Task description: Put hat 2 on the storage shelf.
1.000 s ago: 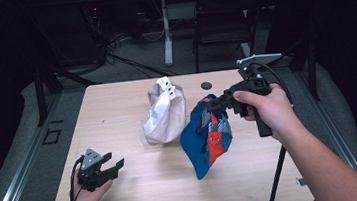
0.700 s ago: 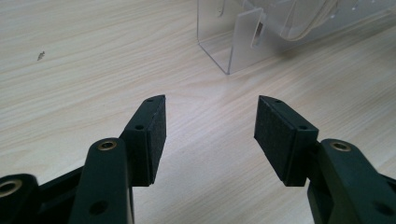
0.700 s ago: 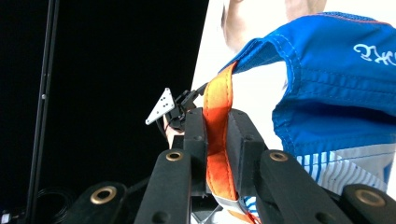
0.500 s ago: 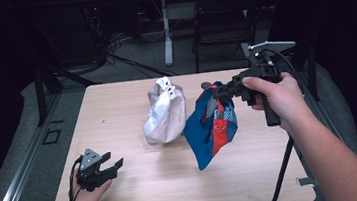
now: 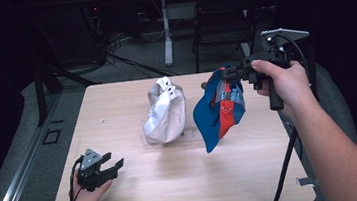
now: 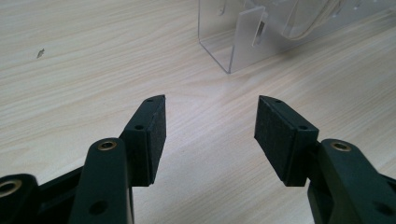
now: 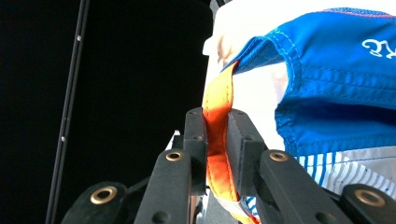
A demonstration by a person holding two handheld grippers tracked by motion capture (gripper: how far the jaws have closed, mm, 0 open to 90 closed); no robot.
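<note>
Two caps noted. Right gripper (image 5: 229, 73) is clamped on the orange strap (image 7: 217, 140) of the blue cap (image 5: 219, 109), which hangs lengthwise below it, clear of the table (image 5: 176, 191) at its right side. White cap (image 5: 165, 113) sits just left, on a clear stand (image 6: 233, 42). Left gripper (image 5: 113, 165) rests near-left, jaws wide apart, holding nothing, farther from both caps.
</note>
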